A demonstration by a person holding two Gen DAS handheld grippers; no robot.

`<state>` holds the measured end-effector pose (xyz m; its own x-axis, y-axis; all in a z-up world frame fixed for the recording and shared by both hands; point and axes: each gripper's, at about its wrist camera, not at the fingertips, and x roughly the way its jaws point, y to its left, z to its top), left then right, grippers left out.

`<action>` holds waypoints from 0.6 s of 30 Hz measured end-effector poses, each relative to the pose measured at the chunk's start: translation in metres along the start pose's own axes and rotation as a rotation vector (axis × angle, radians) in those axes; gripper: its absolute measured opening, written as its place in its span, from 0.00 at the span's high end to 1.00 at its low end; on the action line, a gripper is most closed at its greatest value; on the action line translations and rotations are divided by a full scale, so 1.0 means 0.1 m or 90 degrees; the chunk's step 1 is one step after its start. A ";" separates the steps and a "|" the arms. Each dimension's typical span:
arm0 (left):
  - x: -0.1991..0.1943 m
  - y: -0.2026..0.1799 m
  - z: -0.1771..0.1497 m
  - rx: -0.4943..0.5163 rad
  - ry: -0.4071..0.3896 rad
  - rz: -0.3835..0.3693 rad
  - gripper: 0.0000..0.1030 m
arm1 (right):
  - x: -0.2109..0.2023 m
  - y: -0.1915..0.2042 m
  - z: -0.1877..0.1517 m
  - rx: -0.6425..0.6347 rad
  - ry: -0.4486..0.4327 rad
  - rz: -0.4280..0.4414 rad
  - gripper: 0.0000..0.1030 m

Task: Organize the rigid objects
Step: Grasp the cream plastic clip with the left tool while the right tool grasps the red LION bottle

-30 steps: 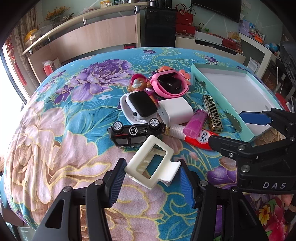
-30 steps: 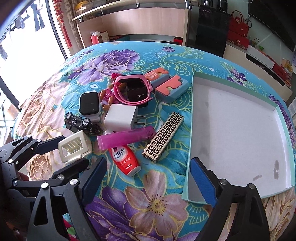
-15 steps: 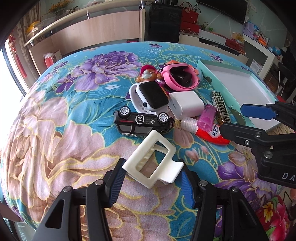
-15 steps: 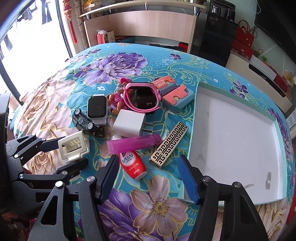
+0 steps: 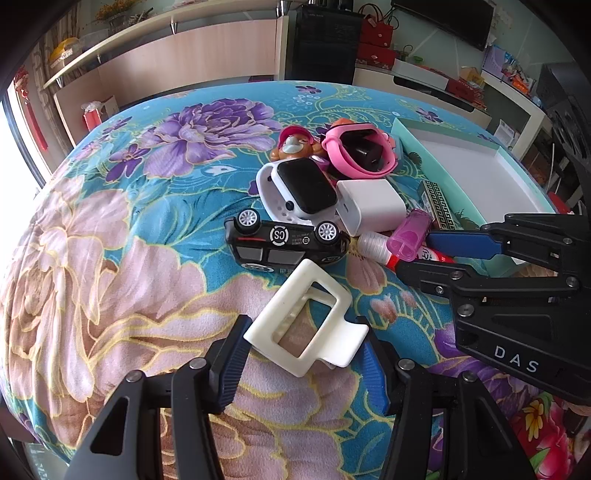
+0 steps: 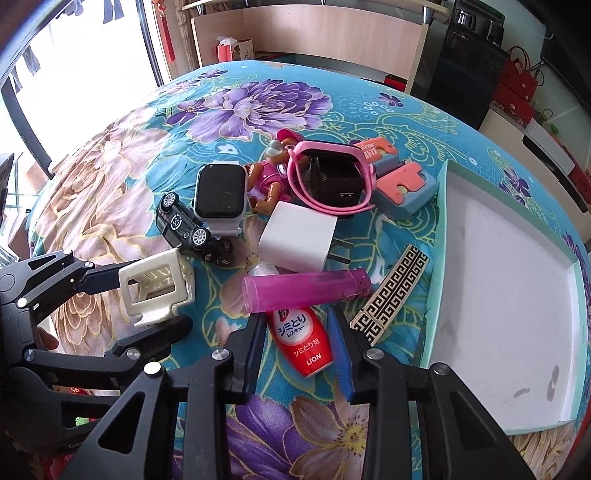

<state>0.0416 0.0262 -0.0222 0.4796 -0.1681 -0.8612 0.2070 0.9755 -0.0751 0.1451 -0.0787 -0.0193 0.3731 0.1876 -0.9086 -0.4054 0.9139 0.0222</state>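
place: home living room | cues: television (image 5: 443,18); floral tablecloth (image 5: 110,258); gift bags (image 6: 517,85)

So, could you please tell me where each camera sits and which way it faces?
Left wrist: on the left gripper, angled down at the cloth; it holds the white clip; right gripper at right.
Right wrist: on the right gripper, angled down, jaws closing around the red bottle; left gripper at left.
Shared: clip, toy car, tray.

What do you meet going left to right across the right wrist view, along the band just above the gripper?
Left gripper shut on the cream hair clip → pink tube lying over the red LION bottle → black-and-gold patterned bar → tray.
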 end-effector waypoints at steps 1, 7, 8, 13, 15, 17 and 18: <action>0.00 0.00 0.00 -0.001 0.000 -0.001 0.43 | 0.01 0.01 0.01 0.000 0.001 0.001 0.66; 0.03 0.01 -0.01 0.000 0.000 0.001 0.42 | 0.09 0.06 0.02 -0.003 0.007 -0.003 0.66; 0.03 0.00 -0.01 0.001 -0.001 0.002 0.42 | 0.10 0.06 0.02 0.000 0.008 -0.002 0.66; 0.05 -0.03 -0.02 0.005 0.003 0.009 0.41 | 0.13 0.07 0.02 0.001 0.009 -0.008 0.66; 0.04 -0.05 -0.03 0.010 0.002 0.014 0.41 | 0.14 0.08 0.02 0.002 0.009 -0.010 0.66; 0.04 -0.05 -0.03 0.012 0.001 0.017 0.41 | 0.14 0.07 0.02 0.010 0.010 -0.008 0.66; 0.03 -0.06 -0.03 0.011 0.001 0.018 0.41 | 0.14 0.06 0.03 0.014 0.010 -0.006 0.66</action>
<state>0.0393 0.0207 -0.0259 0.4845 -0.1402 -0.8635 0.2085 0.9771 -0.0417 0.1501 -0.0697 -0.0309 0.3637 0.1733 -0.9153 -0.3832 0.9234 0.0226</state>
